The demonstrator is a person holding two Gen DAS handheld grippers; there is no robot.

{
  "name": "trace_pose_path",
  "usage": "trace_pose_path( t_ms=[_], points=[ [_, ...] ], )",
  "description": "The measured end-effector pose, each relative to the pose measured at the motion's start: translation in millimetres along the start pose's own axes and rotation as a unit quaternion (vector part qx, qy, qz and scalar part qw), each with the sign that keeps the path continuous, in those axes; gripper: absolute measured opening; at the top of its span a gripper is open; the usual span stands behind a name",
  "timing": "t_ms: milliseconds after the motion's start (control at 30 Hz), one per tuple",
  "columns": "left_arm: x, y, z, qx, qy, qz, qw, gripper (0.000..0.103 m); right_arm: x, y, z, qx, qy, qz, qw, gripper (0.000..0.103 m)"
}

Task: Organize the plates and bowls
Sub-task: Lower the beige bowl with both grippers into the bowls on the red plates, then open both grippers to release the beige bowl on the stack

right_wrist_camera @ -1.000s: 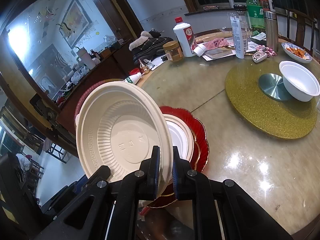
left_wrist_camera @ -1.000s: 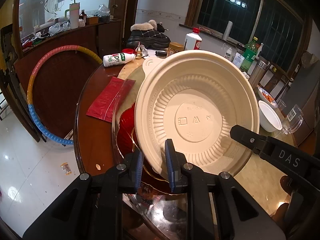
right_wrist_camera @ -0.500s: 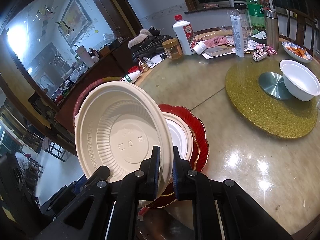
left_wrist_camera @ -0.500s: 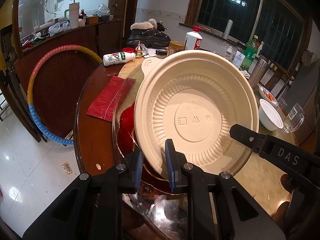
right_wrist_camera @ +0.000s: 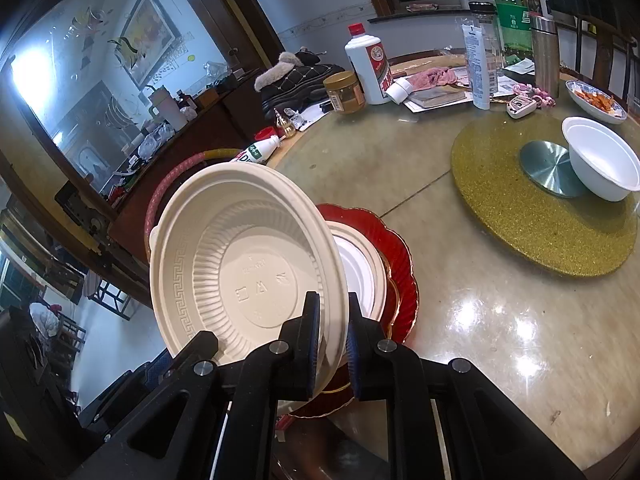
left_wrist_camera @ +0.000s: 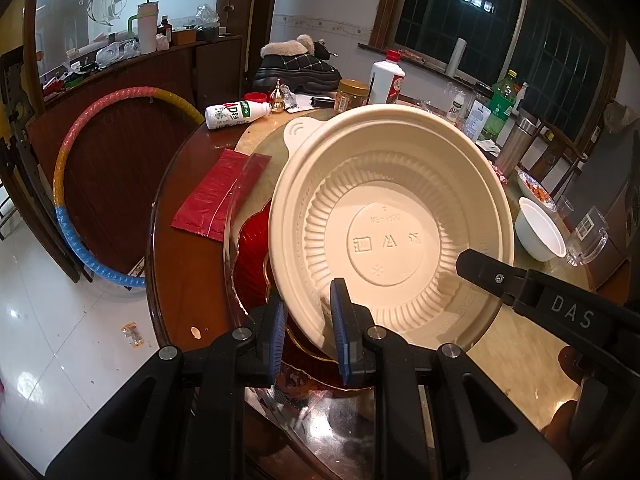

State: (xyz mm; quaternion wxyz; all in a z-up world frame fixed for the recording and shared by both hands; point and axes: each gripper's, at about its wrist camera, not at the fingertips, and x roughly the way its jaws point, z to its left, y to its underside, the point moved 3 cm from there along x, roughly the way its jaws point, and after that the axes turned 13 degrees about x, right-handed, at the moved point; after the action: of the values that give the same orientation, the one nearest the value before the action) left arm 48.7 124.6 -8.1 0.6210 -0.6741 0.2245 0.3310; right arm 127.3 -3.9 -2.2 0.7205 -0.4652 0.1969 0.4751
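Both grippers are clamped on the same cream disposable bowl (left_wrist_camera: 390, 236), which is held tilted on edge above the table, its embossed underside facing the cameras. The left gripper (left_wrist_camera: 308, 326) has its two blue-padded fingers (left_wrist_camera: 339, 328) closed to a narrow gap on the bowl's lower rim, one pad on the outer face and one behind the lip; the rim fills the gap. The right gripper (right_wrist_camera: 333, 340) pinches the rim at another point, its fingers (right_wrist_camera: 313, 340) likewise nearly together with only the bowl's wall between them. In the left wrist view the right gripper's black finger, lettered "DAS", lies across the bowl's lower right edge. Directly behind and below the held bowl sits a red scalloped plate (right_wrist_camera: 398, 256) with a gold edge, lying on the glass-topped round table (right_wrist_camera: 500, 340); a white bowl (right_wrist_camera: 358, 276) rests in that plate, partly hidden by the cream one. Whether the cream bowl touches the white bowl cannot be told from either view. Well apart, on the gold glitter turntable (right_wrist_camera: 500, 184), stands another white bowl (right_wrist_camera: 602, 160), beside the turntable's metal hub. Farther back on the table: a white liquor bottle (right_wrist_camera: 368, 68) with red cap, and a jar with gold lid (right_wrist_camera: 345, 92). A red packet (left_wrist_camera: 220, 196) lies on the table's left edge.
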Motion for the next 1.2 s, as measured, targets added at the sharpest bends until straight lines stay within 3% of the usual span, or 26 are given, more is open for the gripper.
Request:
trace_pose_path(
  t_ms=[433,500,533,600,667,733,800,867,1033,1200],
  points=[
    [17,-9,-1,-0.003,0.015,0.021,0.9997,0.020,14,-16,-11,0.019,0.009,0.007,1.000,0.015],
    [19,-13,-1,0.001,0.010,0.021,0.9997,0.021,15,-19,-14,0.022,0.009,0.002,1.000,0.022],
    [20,-15,-1,-0.001,0.014,0.024,0.9996,0.023,15,-21,-15,0.024,0.005,0.004,1.000,0.031],
    [18,-18,2,-0.014,0.022,0.018,0.9995,0.035,13,-25,-16,0.028,-0.002,-0.001,1.000,0.038],
    [12,-22,6,-0.028,0.018,0.004,0.9994,0.059,10,-29,-18,0.032,-0.008,-0.008,0.999,0.060],
    [1,-26,12,-0.044,0.009,-0.023,0.9987,0.064,4,-32,-23,0.044,-0.024,-0.018,0.999,0.070],
    [-9,-29,15,-0.057,-0.001,-0.044,0.9974,0.070,-1,-35,-28,0.055,-0.034,-0.025,0.998,0.071],
    [-18,-32,15,-0.064,-0.011,-0.064,0.9958,0.081,-6,-37,-34,0.071,-0.044,-0.030,0.996,0.087],
    [-42,-37,0,-0.056,-0.041,-0.124,0.9899,0.084,-16,-39,-52,0.095,-0.069,-0.026,0.993,0.094],
    [-42,-48,-46,0.010,-0.007,-0.130,0.9914,0.084,-29,-41,-79,0.111,-0.077,-0.015,0.991,0.095]
  ],
)
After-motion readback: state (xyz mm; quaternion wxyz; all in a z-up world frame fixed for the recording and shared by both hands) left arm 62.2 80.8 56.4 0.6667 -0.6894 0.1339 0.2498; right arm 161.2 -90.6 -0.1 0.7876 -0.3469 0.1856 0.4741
